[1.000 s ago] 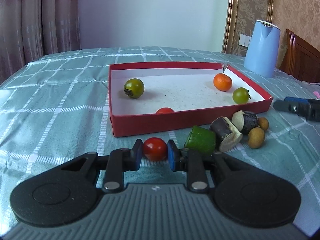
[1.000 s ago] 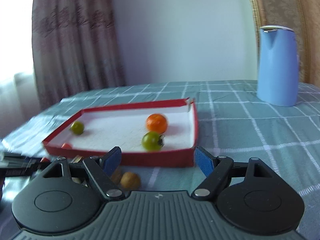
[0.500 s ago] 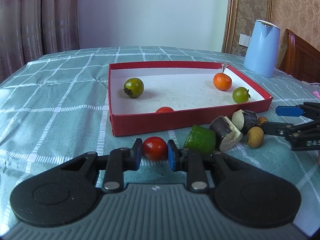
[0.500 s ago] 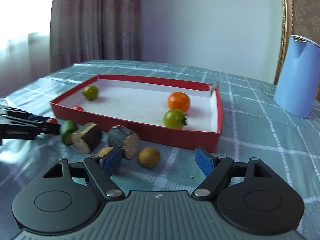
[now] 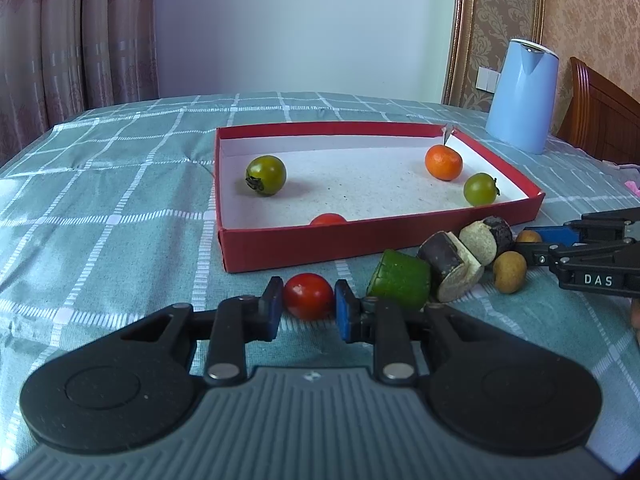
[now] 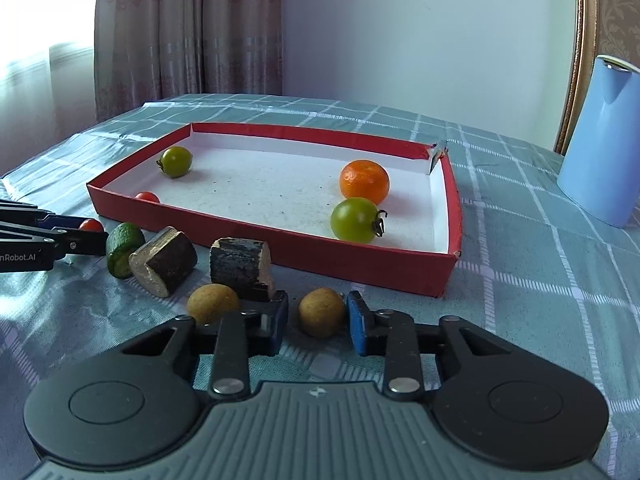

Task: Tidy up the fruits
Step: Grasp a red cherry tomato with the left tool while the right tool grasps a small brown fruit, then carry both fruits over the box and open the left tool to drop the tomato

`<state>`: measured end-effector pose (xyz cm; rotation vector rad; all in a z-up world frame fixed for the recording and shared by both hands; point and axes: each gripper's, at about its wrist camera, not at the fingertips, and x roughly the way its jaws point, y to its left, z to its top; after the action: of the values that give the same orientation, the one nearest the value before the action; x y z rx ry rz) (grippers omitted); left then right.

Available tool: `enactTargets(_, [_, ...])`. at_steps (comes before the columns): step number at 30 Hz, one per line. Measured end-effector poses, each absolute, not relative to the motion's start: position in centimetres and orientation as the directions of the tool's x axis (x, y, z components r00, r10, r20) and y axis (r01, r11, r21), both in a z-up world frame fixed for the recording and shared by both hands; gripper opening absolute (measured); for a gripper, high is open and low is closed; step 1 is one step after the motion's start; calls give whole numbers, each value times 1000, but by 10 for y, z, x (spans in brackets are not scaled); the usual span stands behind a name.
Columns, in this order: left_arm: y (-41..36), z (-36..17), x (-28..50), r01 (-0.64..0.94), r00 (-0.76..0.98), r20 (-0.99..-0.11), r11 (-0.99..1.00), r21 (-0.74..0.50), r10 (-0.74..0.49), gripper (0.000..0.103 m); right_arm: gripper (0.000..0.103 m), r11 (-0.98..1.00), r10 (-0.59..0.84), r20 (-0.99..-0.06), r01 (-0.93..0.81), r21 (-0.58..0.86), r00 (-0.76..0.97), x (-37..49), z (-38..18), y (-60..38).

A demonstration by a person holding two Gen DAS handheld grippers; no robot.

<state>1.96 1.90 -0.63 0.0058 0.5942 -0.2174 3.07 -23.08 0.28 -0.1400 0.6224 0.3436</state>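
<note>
A bench under a teal checked tablecloth [image 5: 120,184] stands by curtains and a light blue kettle [image 5: 522,96]. The round red cherry tomato [image 5: 309,295] shows no long axis; the left gripper [image 5: 308,308] clamps it before the shallow red cardboard box [image 5: 360,236]. The box holds two green tomatoes, an orange mandarin [image 6: 364,182] and a red tomato. The right gripper [image 6: 318,322] brackets a tan longan [image 6: 322,312], a narrow gap at each side.
</note>
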Motion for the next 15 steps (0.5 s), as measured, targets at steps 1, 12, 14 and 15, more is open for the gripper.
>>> enactTargets(1, [19, -6, 20, 204, 807, -556, 977, -58, -202, 23, 24, 934, 271, -590, -357, -32, 761, 30, 3, -230])
enactTargets(12, [18, -6, 17, 202, 813, -548, 978, -50, -195, 23, 24, 932, 277, -577, -361, -34, 769, 28, 4, -231])
enactTargets(14, [19, -6, 17, 202, 816, -543, 978, -54, -198, 23, 24, 933, 276, -571, -358, -33, 773, 28, 5, -232])
enactTargets(15, [19, -5, 16, 201, 818, -540, 978, -55, -199, 23, 24, 934, 275, -568, -355, -33, 776, 27, 5, -232])
